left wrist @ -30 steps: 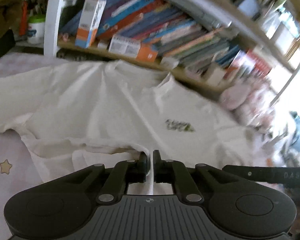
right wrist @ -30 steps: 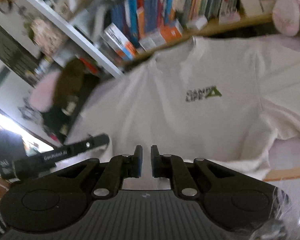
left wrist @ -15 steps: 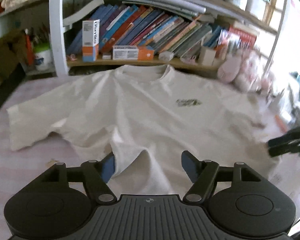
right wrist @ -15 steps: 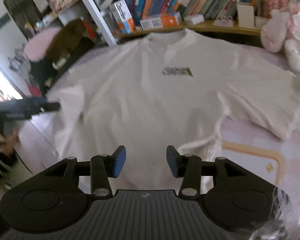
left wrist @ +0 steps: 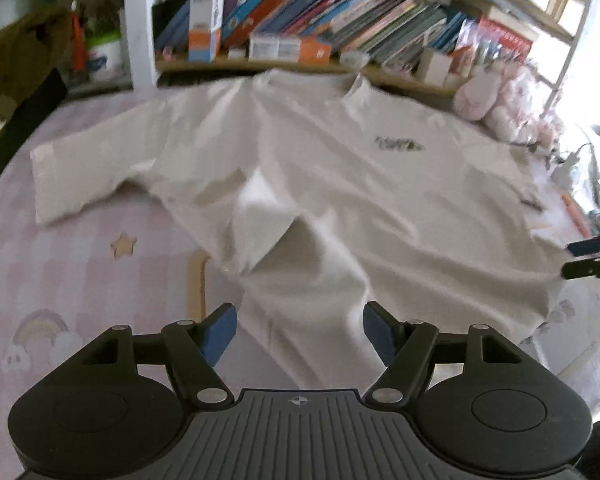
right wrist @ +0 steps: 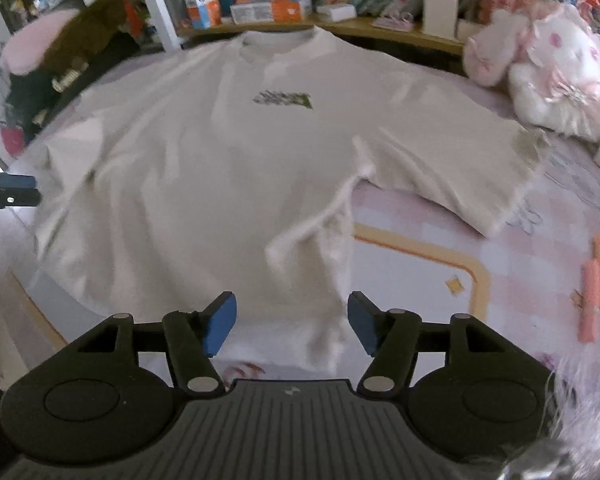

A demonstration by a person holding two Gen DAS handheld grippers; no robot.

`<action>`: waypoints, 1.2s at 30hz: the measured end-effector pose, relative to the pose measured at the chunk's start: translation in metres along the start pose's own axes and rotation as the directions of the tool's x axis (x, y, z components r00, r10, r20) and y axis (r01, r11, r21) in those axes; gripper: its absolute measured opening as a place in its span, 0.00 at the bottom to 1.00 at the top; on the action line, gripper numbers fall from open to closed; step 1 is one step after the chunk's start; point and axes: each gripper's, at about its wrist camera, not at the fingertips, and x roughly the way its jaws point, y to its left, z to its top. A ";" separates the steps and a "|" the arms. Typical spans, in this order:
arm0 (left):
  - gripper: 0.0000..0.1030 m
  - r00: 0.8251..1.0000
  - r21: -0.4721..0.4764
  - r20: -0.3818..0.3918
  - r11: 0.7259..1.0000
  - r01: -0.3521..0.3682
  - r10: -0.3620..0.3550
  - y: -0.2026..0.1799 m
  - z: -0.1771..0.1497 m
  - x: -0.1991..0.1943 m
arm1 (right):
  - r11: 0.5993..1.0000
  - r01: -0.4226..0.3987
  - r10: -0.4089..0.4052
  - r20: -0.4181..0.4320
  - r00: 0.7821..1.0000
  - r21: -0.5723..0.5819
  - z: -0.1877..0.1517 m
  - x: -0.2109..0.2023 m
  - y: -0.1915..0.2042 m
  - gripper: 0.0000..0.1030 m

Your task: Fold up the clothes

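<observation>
shirt lies spread ahead of both grippers, hem end nearest

the cream t-shirt (right wrist: 204, 168) lies face up and spread out on the pink patterned bed cover (left wrist: 80, 280), not folded anywhere that shows. its long axis runs straight away from the grippers: the hem is at the near end, just beyond the fingertips, and the collar (right wrist: 276, 38) is at the far end by the bookshelf (left wrist: 300, 12). the small printed logo (right wrist: 284, 99) sits on the chest, past the middle.

the left gripper (left wrist: 300, 332) hovers over the hem on the shirt's left side, its blue-padded fingers spread wide apart with nothing between them. a raised crease (left wrist: 268, 224) stands in the cloth just ahead of it, and the left sleeve (left wrist: 84, 172) stretches out flat, well off to that side. the right gripper (right wrist: 288, 326) hovers over the hem on the other side, fingers likewise spread wide and holding nothing. the right sleeve (right wrist: 468, 168) lies out toward the plush toy (right wrist: 556, 76), near it but whether touching cannot be told.

each gripper is nearer its own side of the hem, so each sleeve and side edge belongs to the arm on that side. any fold along the long axis would turn on carrying the near hem toward the far collar; a fold across it would bring a sleeve inward over the chest. the pictures do not settle which comes next.
</observation>
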 end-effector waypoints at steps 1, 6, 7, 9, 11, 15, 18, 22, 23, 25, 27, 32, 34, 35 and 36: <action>0.69 1.000 -0.001 -0.003 1.000 -0.009 0.009 0.000 -0.001 0.003 | 1.000 0.006 -0.006 -0.007 1.000 0.002 -0.002 0.001 -0.002 0.58; 0.69 0.999 0.029 0.005 0.998 -0.047 0.047 -0.005 0.008 0.018 | 1.000 -0.012 0.012 -0.026 1.000 0.006 -0.003 0.014 -0.007 0.55; 0.69 0.999 0.032 0.009 0.998 -0.050 0.050 -0.004 0.012 0.018 | 1.000 -0.017 0.016 -0.033 0.999 -0.006 -0.002 0.015 -0.006 0.53; 0.70 0.999 0.034 0.031 0.999 -0.037 0.036 0.000 0.016 0.011 | 0.999 -0.026 0.025 -0.034 0.999 -0.033 -0.003 0.013 -0.003 0.53; 0.70 0.998 0.049 0.053 0.998 -0.027 0.024 0.007 0.019 0.002 | 0.998 -0.036 0.034 -0.031 0.999 -0.061 -0.004 0.009 -0.001 0.54; 0.69 0.997 0.114 0.063 0.993 -0.045 0.038 0.019 0.021 -0.009 | 0.992 -0.061 0.056 -0.046 0.997 -0.109 -0.007 0.007 0.000 0.55; 0.69 0.999 0.172 0.022 0.984 -0.052 0.049 0.028 0.022 0.000 | 0.982 -0.070 0.060 -0.067 0.996 -0.173 -0.008 0.009 0.003 0.55; 0.67 0.999 0.245 -0.027 0.969 -0.022 0.029 0.022 0.022 0.026 | 0.963 -0.086 0.064 -0.095 0.993 -0.255 -0.008 0.015 0.009 0.53; 0.65 0.999 0.270 -0.033 0.963 -0.014 0.024 0.017 0.022 0.033 | 0.957 -0.091 0.065 -0.102 0.993 -0.274 -0.008 0.017 0.012 0.49; 0.59 1.000 0.301 -0.019 0.954 -0.007 0.013 0.005 0.023 0.039 | 0.945 -0.101 0.068 -0.115 0.991 -0.310 -0.007 0.021 0.017 0.35; 0.36 1.000 0.306 -0.019 0.952 0.006 0.000 -0.003 0.023 0.043 | 0.938 -0.106 0.068 -0.124 0.990 -0.330 -0.006 0.021 0.022 0.18; 0.08 0.998 0.297 -0.053 0.955 -0.005 0.021 -0.009 0.023 0.020 | 0.949 -0.148 0.125 -0.098 0.987 -0.280 0.002 0.003 0.023 0.10; 0.08 0.998 0.268 -0.060 0.963 0.006 0.010 -0.003 0.023 0.002 | 0.963 -0.194 0.187 -0.055 0.981 -0.186 0.010 -0.013 0.014 0.09; 0.08 0.999 0.225 -0.051 0.974 0.008 0.004 0.005 0.026 -0.010 | 0.967 -0.218 0.217 -0.022 0.976 -0.135 0.015 -0.021 0.009 0.09; 0.08 0.999 0.171 -0.039 0.985 0.011 -0.004 0.013 0.027 -0.021 | 0.967 -0.236 0.237 0.007 0.971 -0.095 0.020 -0.028 0.006 0.09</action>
